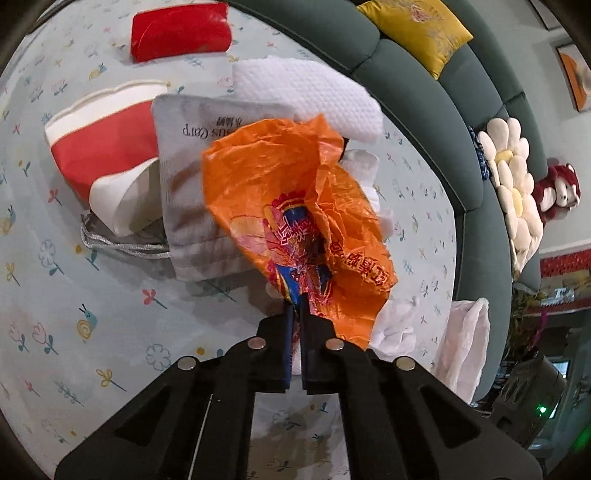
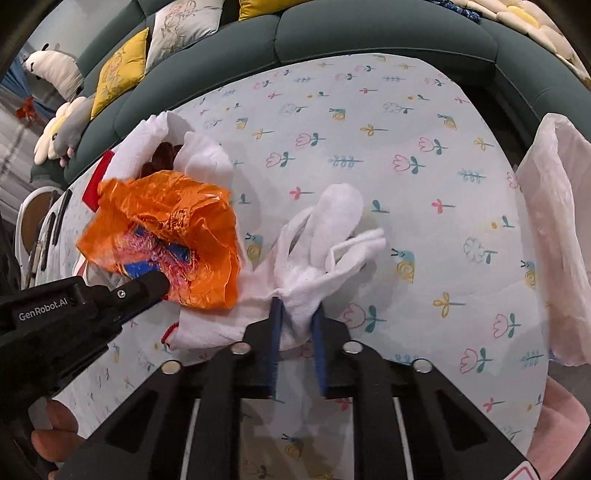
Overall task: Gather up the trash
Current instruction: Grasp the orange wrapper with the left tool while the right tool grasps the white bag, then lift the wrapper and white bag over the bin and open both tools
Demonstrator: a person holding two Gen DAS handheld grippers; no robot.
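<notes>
Left gripper (image 1: 295, 314) pinches the orange wrapper (image 1: 295, 206) above the table (image 1: 74, 295), right gripper (image 2: 297, 317) clamps the tissue (image 2: 325, 240): keep both squeezed firm, carry across to the white bag (image 2: 554, 221).

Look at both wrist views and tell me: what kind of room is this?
Most likely a home living room: a green sofa with a yellow cushion and plush toy curves behind a table under a flower-print cloth.
</notes>
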